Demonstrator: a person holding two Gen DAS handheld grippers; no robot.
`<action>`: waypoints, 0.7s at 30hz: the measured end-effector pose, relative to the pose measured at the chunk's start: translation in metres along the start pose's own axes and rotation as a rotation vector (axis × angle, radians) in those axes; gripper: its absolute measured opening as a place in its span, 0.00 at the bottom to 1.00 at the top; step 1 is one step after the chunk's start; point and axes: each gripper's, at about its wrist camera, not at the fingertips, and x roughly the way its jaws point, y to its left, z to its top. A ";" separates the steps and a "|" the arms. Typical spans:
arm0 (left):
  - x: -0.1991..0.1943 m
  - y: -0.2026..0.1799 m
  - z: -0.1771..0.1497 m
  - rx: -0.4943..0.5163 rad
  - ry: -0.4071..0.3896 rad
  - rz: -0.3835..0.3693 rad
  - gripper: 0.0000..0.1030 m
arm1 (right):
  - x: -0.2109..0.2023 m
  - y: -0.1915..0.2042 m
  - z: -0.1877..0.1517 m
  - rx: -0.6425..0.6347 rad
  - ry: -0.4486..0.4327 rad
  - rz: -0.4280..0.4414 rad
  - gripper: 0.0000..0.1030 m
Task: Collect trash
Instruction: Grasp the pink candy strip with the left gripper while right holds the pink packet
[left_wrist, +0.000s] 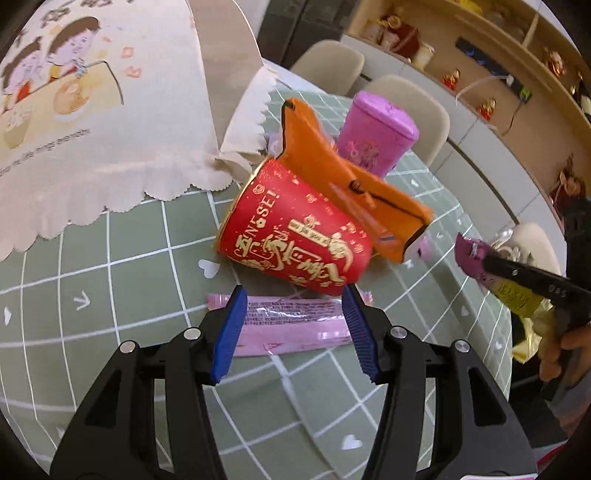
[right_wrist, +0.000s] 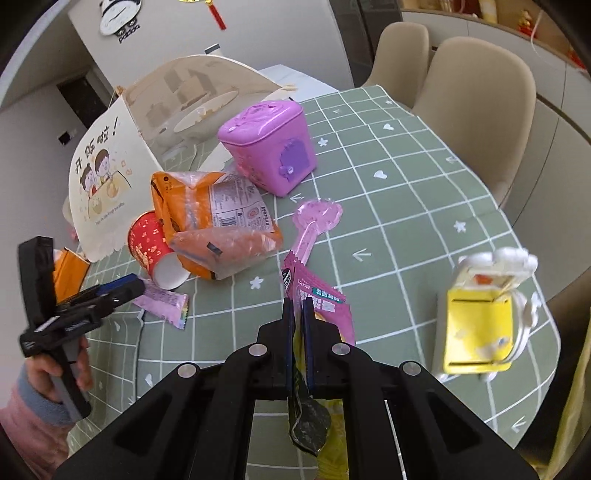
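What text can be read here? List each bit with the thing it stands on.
"NOSE!", upside down, among gold Chinese characters I cannot make out: red paper cup.
"开饭啦!": cream cartoon food cover.
The small English line under the cartoon: blurred.
Fine print on the pink wrapper between the left gripper jaws: too small.
Label on the orange bag: too small.
Purple-pink wrapper in the right gripper: unreadable.

Left gripper (left_wrist: 293, 328): jaws spread wide, blue pads (left_wrist: 229, 334) apart, nothing between them, angled down.

Right gripper (right_wrist: 298, 325): jaws pinched together, fingers pointing 12 o'clock.

Left hand (right_wrist: 55, 365) at 8 o'clock in right wrist view, wrapped round handle.
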 end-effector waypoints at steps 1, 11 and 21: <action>0.002 0.001 -0.001 0.001 0.019 -0.007 0.49 | 0.000 0.002 -0.002 -0.008 0.004 0.000 0.07; -0.016 -0.029 -0.038 0.083 0.167 -0.190 0.49 | 0.000 0.008 -0.026 -0.064 0.051 -0.036 0.07; -0.020 -0.051 -0.037 0.208 0.187 0.012 0.49 | -0.014 0.022 -0.047 -0.144 0.025 -0.073 0.07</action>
